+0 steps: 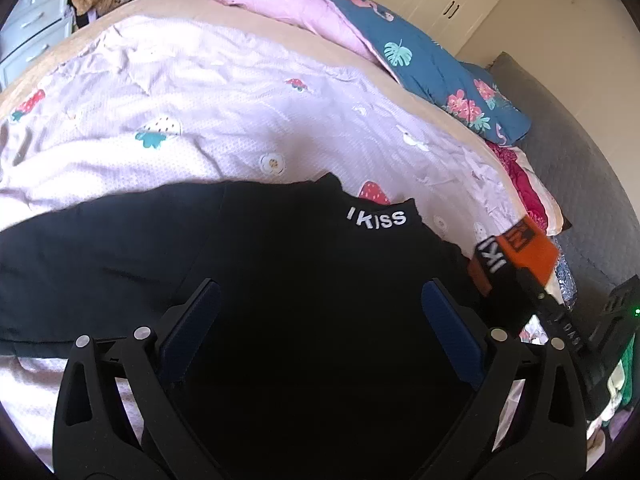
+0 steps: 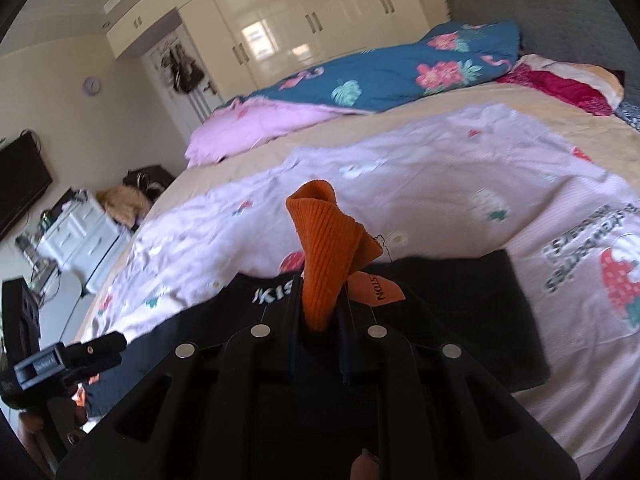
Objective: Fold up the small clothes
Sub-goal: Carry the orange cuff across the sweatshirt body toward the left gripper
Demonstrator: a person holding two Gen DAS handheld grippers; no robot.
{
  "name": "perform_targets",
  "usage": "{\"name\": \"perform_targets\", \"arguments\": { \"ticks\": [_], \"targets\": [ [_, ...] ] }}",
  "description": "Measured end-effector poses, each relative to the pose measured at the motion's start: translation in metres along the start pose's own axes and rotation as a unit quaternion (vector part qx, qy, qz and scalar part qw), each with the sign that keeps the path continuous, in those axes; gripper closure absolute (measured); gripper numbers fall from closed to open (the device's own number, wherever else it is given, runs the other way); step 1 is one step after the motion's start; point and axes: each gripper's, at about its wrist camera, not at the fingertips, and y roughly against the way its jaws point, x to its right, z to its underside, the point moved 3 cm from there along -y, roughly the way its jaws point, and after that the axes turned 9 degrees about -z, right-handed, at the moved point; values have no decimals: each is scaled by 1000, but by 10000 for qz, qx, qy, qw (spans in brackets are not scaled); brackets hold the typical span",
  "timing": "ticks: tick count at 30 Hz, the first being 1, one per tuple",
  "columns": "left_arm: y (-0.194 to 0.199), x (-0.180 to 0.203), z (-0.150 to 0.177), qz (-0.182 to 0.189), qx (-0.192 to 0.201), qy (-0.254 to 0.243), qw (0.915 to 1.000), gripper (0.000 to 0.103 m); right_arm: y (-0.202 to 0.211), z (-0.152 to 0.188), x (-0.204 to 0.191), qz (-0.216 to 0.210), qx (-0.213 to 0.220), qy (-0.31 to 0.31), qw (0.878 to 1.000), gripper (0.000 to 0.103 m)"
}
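Orange cuff [image 2: 326,256] may slip while the black top [image 1: 256,280] lies on the bed [image 1: 280,40].
The right hand-held gripper [image 2: 320,312] pinches only the cuff's edge; the left hand-held gripper [image 1: 320,316] hangs open over the top, so a pull can drag and wrinkle it.

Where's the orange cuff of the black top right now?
In the right wrist view the orange cuff stands up between the right gripper's shut jaws, above the black top on the pink strawberry quilt.

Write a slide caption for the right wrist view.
Right gripper shut on the orange ribbed cuff above the black garment.
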Motion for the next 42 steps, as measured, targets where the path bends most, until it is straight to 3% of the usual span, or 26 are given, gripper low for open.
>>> {"name": "perform_targets", "arguments": {
  "ticks": [10, 13, 16, 17, 21, 22, 24, 26, 34, 35, 36, 37, 39, 42],
  "targets": [
    [-29, -9, 5, 426, -360, 332, 9979, 9, -51, 46, -23, -406, -618, -123, 9972, 83],
    [-40, -4, 9, 437, -462, 318, 9975, 9, -60, 59, -21, -555, -932, -253, 9938, 76],
    [-51, 2, 13, 434, -574, 255, 9971, 9, -58, 68, -21, -763, -1093, -340, 9905, 52],
    [-54, 5, 15, 425, -608, 228, 9970, 9, -53, 70, -20, -883, -1108, -390, 9891, 38],
    [-68, 18, 22, 464, -760, 130, 9959, 10, -29, 75, -8, -1163, -1067, -686, 9851, 30],
    [-71, 21, 23, 519, -777, 111, 9956, 13, -23, 75, -2, -1125, -1032, -774, 9852, 29],
    [-75, 29, 28, 616, -828, 62, 9946, 40, -8, 73, 14, -892, -955, -974, 9866, 29],
    [-81, 41, 32, 668, -920, -29, 9935, 47, 4, 72, 27, -714, -881, -1111, 9873, 29],
    [-113, 78, 50, 404, -1184, -469, 9910, 47, 41, 60, 60, -466, -483, -1400, 9879, 29],
    [-114, 82, 51, 374, -1136, -551, 9913, 58, 44, 59, 61, -439, -440, -1378, 9885, 29],
    [-114, 85, 51, 314, -1067, -621, 9919, 82, 46, 58, 63, -431, -411, -1394, 9884, 29],
    [-114, 89, 52, 439, -1053, -642, 9914, 94, 47, 57, 64, -426, -399, -1411, 9883, 29],
    [-109, 91, 52, 617, -1022, -576, 9912, 95, 52, 56, 68, -410, -359, -1449, 9879, 29],
    [-75, 101, 42, 978, -533, -710, 9912, 96, 56, 54, 74, -308, -292, -1477, 9881, 29]
  ]
}}
